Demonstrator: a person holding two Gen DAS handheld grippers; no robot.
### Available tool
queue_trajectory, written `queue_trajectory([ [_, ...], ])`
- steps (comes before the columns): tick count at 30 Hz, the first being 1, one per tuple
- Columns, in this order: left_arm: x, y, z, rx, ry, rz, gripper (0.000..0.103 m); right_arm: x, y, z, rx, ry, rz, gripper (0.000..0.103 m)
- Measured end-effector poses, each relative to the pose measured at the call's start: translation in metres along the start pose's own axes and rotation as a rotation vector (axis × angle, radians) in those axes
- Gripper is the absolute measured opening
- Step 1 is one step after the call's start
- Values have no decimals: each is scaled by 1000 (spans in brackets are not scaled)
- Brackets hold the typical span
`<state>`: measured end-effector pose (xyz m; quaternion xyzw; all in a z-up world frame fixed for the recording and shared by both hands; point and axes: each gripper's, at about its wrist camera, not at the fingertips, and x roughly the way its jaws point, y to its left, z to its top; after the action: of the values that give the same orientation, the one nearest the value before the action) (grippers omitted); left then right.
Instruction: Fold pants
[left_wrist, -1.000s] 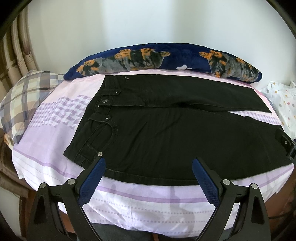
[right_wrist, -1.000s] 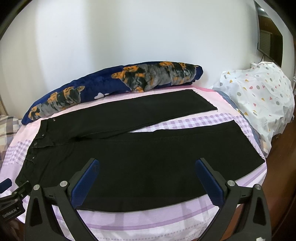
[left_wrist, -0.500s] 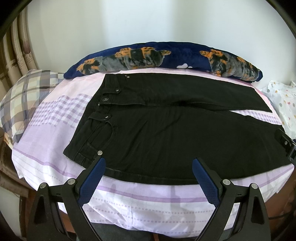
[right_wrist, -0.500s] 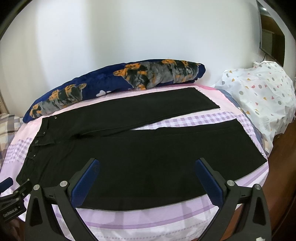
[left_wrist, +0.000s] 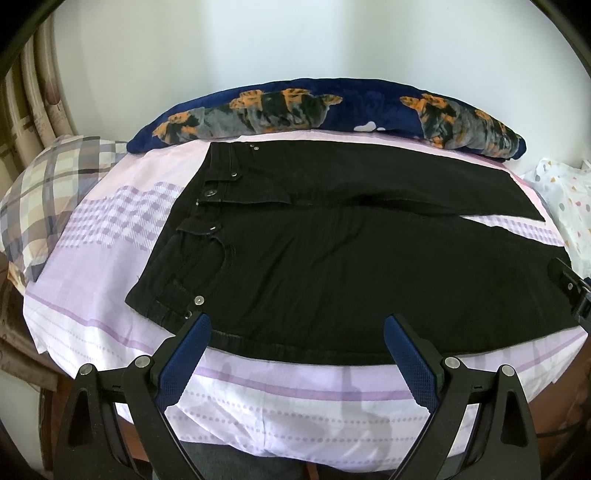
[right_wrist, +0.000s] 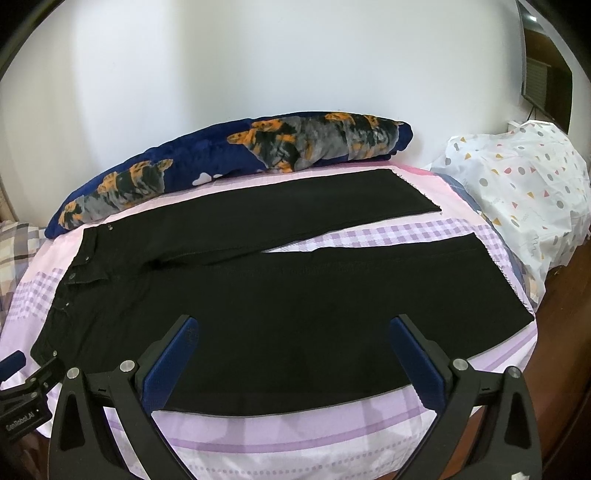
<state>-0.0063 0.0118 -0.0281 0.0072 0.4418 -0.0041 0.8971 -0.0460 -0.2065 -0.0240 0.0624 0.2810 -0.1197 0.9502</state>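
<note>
Black pants (left_wrist: 332, 258) lie flat on the bed, waistband to the left, both legs spread toward the right with a wedge of sheet between them. In the right wrist view the pants (right_wrist: 295, 302) show both leg ends at the right. My left gripper (left_wrist: 297, 325) hovers open above the near edge of the hip and thigh part, holding nothing. Over the near leg's lower edge my right gripper (right_wrist: 293, 325) is open too, nothing between its blue pads. The right gripper's body (left_wrist: 570, 286) shows at the far right of the left wrist view.
A lilac and white sheet (left_wrist: 110, 266) covers the bed. A navy pillow with orange print (left_wrist: 295, 107) lies along the wall behind the pants. A plaid pillow (left_wrist: 48, 192) is at the left, a dotted white bundle (right_wrist: 524, 192) at the right. The bed's front edge is just below both grippers.
Both views have shifted slightly: the pants sit a touch lower and nearer in the right wrist view. Both grippers stay open; the pants have not moved.
</note>
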Motion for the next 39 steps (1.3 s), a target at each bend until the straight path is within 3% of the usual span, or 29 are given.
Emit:
queue_trajectory([
  [39, 4, -5, -1, 24, 12, -5, 95, 4, 2, -1, -14, 23, -9, 101],
])
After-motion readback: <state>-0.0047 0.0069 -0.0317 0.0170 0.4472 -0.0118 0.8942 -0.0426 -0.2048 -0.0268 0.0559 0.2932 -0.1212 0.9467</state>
